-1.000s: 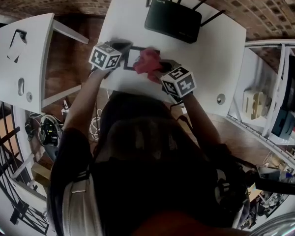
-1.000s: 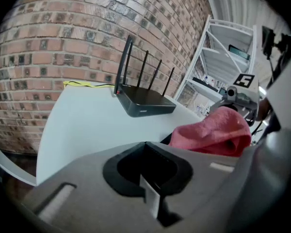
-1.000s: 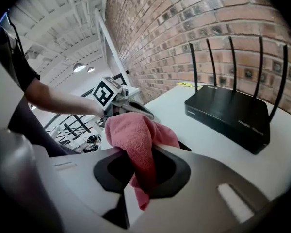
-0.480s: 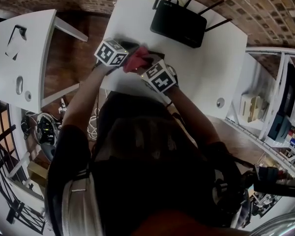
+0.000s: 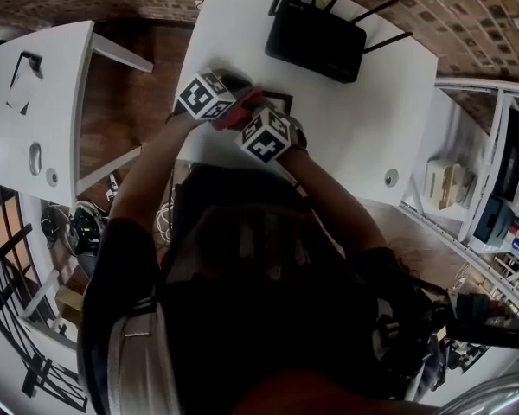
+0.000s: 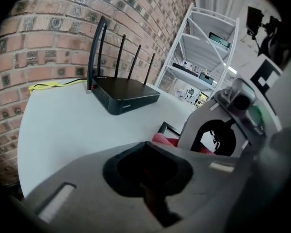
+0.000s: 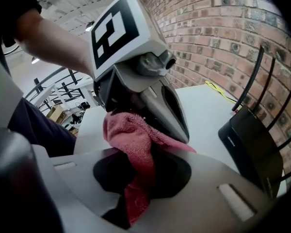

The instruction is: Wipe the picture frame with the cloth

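- now mid-wipe, clamping the red cloth [image 7: 131, 135] in the right gripper [image 7: 136, 188], over the picture frame [image 5: 279, 100] lying just short of the router [image 5: 316, 37].
- bracing alongside with the left gripper [image 6: 153, 191], clenched shut, nothing clearly pinched.
- next, likely dragging the cloth routerward along the frame, pressing evenly.

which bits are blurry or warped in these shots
Head view: heavy fisheye bows the edges of the white table; the person's torso is underexposed. Left gripper view: its near jaws blur, the router is sharp. Right gripper view: the red cloth is crisp, the brick wall curves.
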A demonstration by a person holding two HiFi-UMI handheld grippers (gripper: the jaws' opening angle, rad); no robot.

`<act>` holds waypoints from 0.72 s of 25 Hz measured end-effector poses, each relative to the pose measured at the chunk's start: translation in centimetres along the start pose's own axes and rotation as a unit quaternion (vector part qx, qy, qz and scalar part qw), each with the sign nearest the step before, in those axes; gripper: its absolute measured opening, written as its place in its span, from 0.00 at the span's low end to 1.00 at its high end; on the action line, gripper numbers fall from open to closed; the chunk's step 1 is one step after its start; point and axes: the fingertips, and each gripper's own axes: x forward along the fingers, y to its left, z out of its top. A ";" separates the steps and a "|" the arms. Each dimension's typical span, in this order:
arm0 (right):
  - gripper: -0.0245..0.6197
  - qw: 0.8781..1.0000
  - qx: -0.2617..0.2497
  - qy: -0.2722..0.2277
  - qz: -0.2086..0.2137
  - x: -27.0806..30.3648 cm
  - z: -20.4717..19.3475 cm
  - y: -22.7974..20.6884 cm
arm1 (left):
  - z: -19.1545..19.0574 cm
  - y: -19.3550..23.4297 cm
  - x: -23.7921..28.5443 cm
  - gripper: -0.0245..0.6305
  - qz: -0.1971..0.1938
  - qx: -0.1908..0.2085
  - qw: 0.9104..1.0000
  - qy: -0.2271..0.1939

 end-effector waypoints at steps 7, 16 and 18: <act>0.12 1.000 0.019 0.003 0.010 0.4 -0.1 -0.2 | -0.1 0.1 0.1 0.04 0.007 0.014 1.000 0.002; 0.12 0.999 0.034 -0.001 0.014 0.0 -0.9 -0.3 | -0.1 0.7 0.2 0.04 0.025 0.014 1.000 0.007; 0.12 0.999 0.034 0.000 0.015 0.0 -1.0 -0.3 | -0.2 0.9 0.1 0.04 0.028 0.016 0.999 0.010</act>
